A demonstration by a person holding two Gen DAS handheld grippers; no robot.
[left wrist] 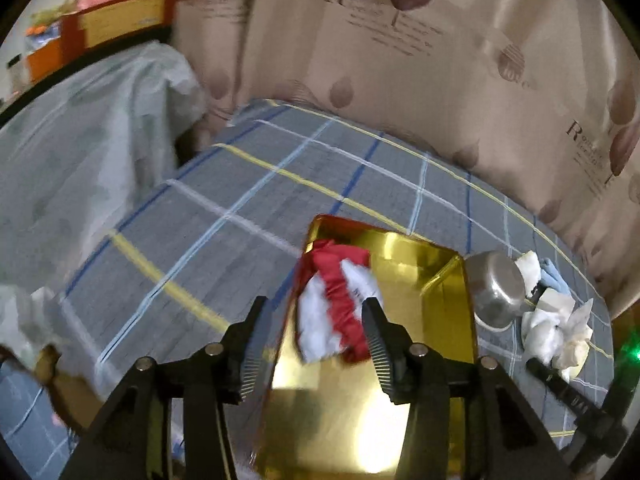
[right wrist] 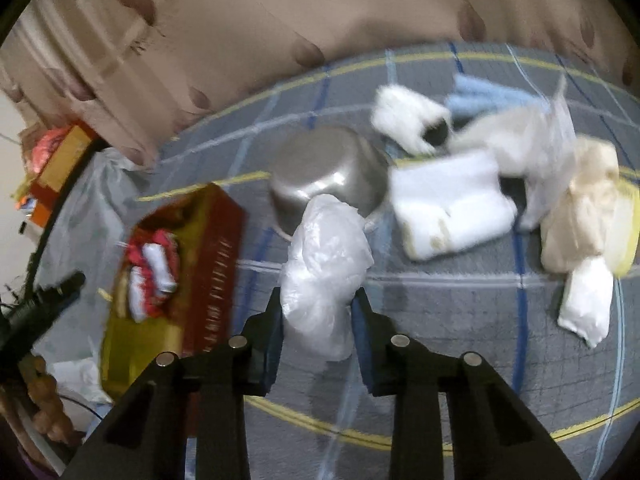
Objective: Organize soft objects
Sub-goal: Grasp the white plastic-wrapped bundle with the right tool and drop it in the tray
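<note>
A gold tray (left wrist: 420, 264) lies on the plaid bed sheet (left wrist: 240, 200) with a red and white cloth (left wrist: 332, 304) inside it. My left gripper (left wrist: 314, 308) hangs open just above that cloth, and its pads do not press it. In the right wrist view the same tray (right wrist: 216, 240) and cloth (right wrist: 152, 272) sit at the left. My right gripper (right wrist: 318, 300) is shut on a crumpled white plastic bag (right wrist: 324, 248), held above the sheet. A folded white towel (right wrist: 452, 204), a blue cloth (right wrist: 480, 96) and a cream bundle (right wrist: 584, 200) lie at the far right.
An overturned steel bowl (right wrist: 332, 172) rests between the tray and the pile of soft things. A white pouch (right wrist: 588, 300) lies near the right edge. A beige curtain (left wrist: 400, 80) hangs behind the bed. Orange and yellow boxes (left wrist: 100, 28) stand on a covered surface at the left.
</note>
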